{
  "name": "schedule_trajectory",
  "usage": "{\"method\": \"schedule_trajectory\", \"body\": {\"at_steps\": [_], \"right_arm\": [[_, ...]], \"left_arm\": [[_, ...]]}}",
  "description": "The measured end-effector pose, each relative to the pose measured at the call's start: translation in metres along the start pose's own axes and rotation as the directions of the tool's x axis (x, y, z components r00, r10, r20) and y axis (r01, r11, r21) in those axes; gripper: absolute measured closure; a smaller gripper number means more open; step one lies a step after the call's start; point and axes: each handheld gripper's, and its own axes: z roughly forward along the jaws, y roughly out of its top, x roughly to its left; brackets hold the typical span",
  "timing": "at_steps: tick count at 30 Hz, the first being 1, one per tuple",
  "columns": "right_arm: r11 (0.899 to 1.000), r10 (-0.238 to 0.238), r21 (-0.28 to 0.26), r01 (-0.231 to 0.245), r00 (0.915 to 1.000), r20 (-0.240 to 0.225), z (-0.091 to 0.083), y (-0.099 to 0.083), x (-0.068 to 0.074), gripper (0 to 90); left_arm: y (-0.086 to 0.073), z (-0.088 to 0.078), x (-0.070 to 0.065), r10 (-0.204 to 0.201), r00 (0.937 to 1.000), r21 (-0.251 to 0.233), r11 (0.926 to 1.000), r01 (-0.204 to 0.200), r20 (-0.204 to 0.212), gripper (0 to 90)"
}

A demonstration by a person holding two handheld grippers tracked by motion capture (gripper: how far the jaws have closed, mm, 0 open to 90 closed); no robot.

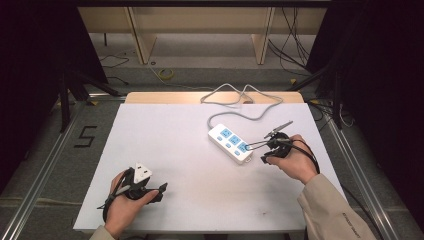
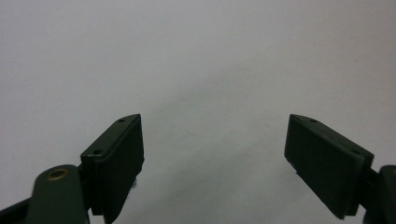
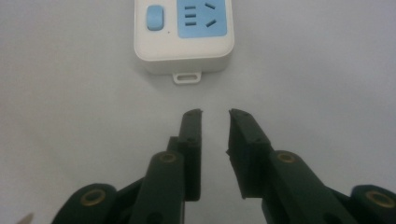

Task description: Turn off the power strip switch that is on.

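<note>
High view is showing the right gripper (image 1: 256,146) at the right of centre, carried by the person's right hand (image 1: 295,161), whose beige sleeve (image 1: 330,210) is coming in from the lower right; its tips are pointing left, just beside the near end of the power strip (image 1: 231,142); the left gripper (image 1: 161,191) is lying low at the lower left in the left hand (image 1: 122,205), well apart from the strip. In the right gripper view the right gripper (image 3: 215,114) is standing partly open with a narrow gap, gripping nothing, its tips short of the strip's small hanging tab (image 3: 187,77); in the left gripper view the left gripper (image 2: 215,122) is spread wide over bare white surface, holding nothing. The power strip is white with light-blue socket faces (image 3: 201,17) and a blue button (image 3: 154,17); it is sitting diagonally right of centre, its grey cable (image 1: 240,97) looping toward the upper edge of the table. The white table (image 1: 165,165) is showing faint scuffs; beyond it are lying grey floor, pale wooden frames (image 1: 142,35) and dark surroundings.
</note>
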Motion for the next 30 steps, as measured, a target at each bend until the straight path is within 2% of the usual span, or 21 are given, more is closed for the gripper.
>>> {"method": "schedule_trajectory", "body": {"at_steps": [8,16,23,30], "right_arm": [[0.999,0.012,-0.034,-0.012,0.9999,-0.01,-0.001,-0.022,-0.001,62.5],[0.993,0.027,-0.112,-0.026,0.9996,0.001,-0.001,-0.044,-0.003,54.9],[0.982,0.037,-0.188,-0.035,0.9993,0.003,0.0,-0.064,-0.002,53.2],[0.966,0.028,-0.256,-0.023,0.9995,0.015,-0.001,-0.072,0.004,48.9]], "left_arm": [[0.0,0.0,0.0,-0.003,1.0,0.001,1.0,0.003,-0.003,19.6],[-0.001,0.0,0.001,-0.003,1.0,0.003,1.0,0.003,-0.003,19.6],[-0.001,0.0,0.001,-0.014,0.9999,0.007,0.9999,0.014,0.002,19.6],[-0.002,0.003,0.002,-0.036,0.9993,0.004,0.9994,0.036,0.009,19.2]]}}
